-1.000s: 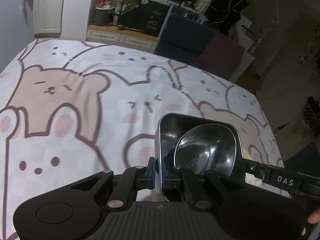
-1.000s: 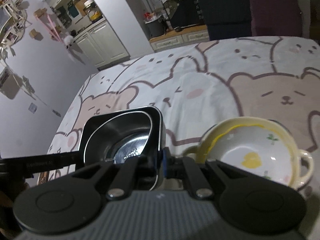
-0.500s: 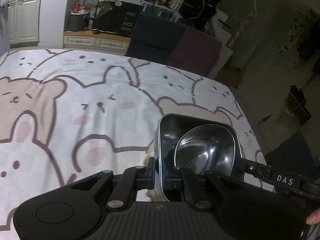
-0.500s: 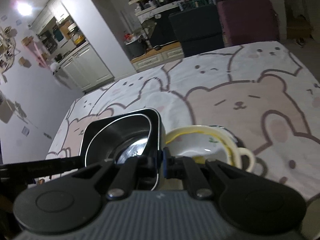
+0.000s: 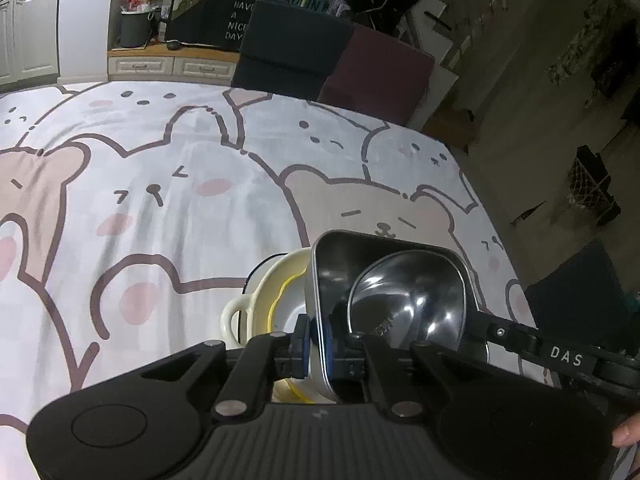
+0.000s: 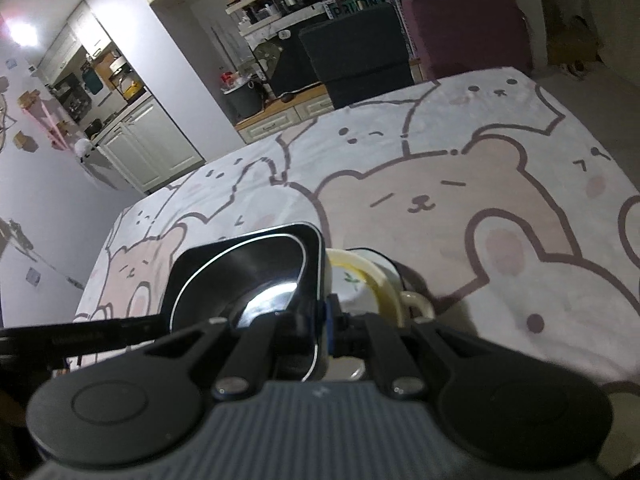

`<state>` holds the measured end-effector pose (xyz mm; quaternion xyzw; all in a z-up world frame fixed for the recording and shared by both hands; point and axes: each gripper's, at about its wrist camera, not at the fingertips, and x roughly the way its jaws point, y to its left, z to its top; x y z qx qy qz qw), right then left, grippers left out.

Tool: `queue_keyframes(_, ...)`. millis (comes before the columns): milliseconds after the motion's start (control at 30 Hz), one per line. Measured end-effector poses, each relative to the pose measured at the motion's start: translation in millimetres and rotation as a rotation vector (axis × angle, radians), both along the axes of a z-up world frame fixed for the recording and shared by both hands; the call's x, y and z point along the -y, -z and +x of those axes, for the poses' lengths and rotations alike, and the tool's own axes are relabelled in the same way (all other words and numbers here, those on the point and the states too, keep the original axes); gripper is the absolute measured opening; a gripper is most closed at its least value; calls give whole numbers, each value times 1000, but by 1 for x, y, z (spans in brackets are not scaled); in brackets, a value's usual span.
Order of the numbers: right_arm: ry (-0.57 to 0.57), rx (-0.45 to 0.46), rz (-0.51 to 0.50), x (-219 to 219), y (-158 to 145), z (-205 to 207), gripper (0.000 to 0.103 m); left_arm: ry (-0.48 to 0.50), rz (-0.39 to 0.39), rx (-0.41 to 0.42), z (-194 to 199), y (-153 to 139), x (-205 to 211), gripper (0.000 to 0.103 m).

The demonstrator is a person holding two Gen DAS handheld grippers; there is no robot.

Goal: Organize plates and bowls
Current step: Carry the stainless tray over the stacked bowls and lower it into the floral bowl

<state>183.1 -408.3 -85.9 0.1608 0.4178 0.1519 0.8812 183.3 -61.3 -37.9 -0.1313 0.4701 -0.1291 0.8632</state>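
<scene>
A square steel bowl [image 5: 400,280] with a round steel bowl nested in it hangs above the bear-print tablecloth [image 5: 160,208]. My left gripper [image 5: 316,342] is shut on its left rim. My right gripper [image 6: 323,326] is shut on the opposite rim; in the left wrist view it shows as a black arm [image 5: 560,354]. In the right wrist view the steel bowl [image 6: 240,272] fills the lower left. A cream bowl with yellow rim and loop handles [image 5: 268,300] sits on the cloth right beneath it, mostly covered; only its edge [image 6: 372,280] shows beside the steel bowl.
A dark blue chair [image 5: 292,48] and a maroon chair [image 5: 380,68] stand at the table's far edge. The table's right edge [image 5: 492,216] drops to the floor. Cabinets and a cluttered counter [image 6: 280,92] line the back wall. A person's fingertip [image 5: 626,436] shows at lower right.
Both grippers have carried the steel bowl sideways across the table. It now hangs over the cream bowl, which was in full view beside it a second ago. Both grips are unchanged.
</scene>
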Motion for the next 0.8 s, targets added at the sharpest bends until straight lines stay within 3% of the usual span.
queue_keyframes(800,7,-85,-47,-5,32,33,7,9,21,-95,31,33,4,7)
